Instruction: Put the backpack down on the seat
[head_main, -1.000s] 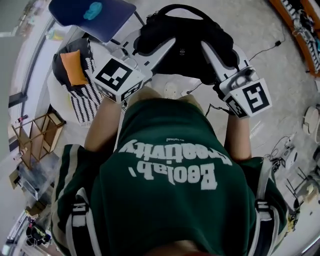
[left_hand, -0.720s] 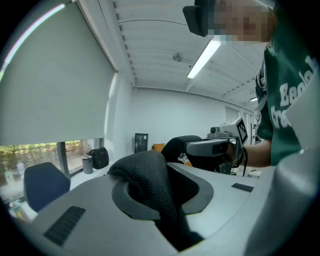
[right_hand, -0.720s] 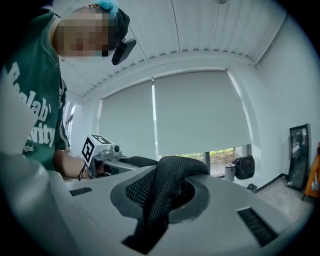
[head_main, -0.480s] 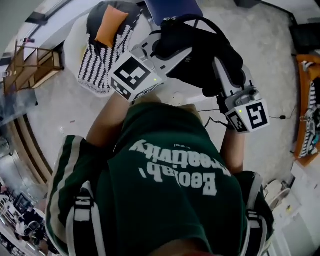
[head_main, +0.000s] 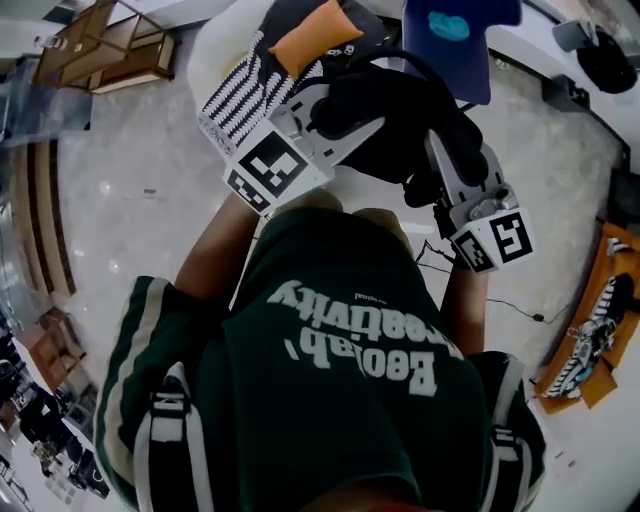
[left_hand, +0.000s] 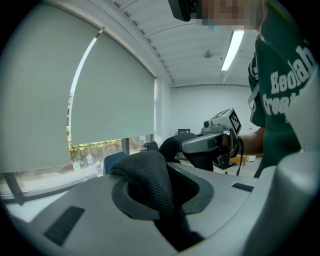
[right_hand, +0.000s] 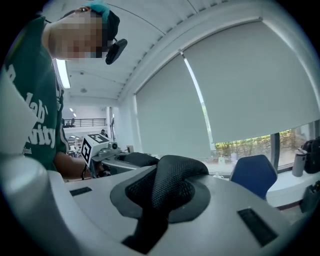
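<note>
Both tools are nearly closed, each pinched on a padded mesh strap (left_hand: 147, 175) (left gripper (left_hand: 165, 215) and right gripper (right_hand: 150, 220) alike), so the black backpack (head_main: 400, 110) hangs between them in front of us, just short of the blue chair (head_main: 450, 50). We should grip firmly, carry it over the seat and lower it level — then release.

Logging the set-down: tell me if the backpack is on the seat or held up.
Held up: the backpack hangs from straps clamped by the left gripper and right gripper, short of the seat.
</note>
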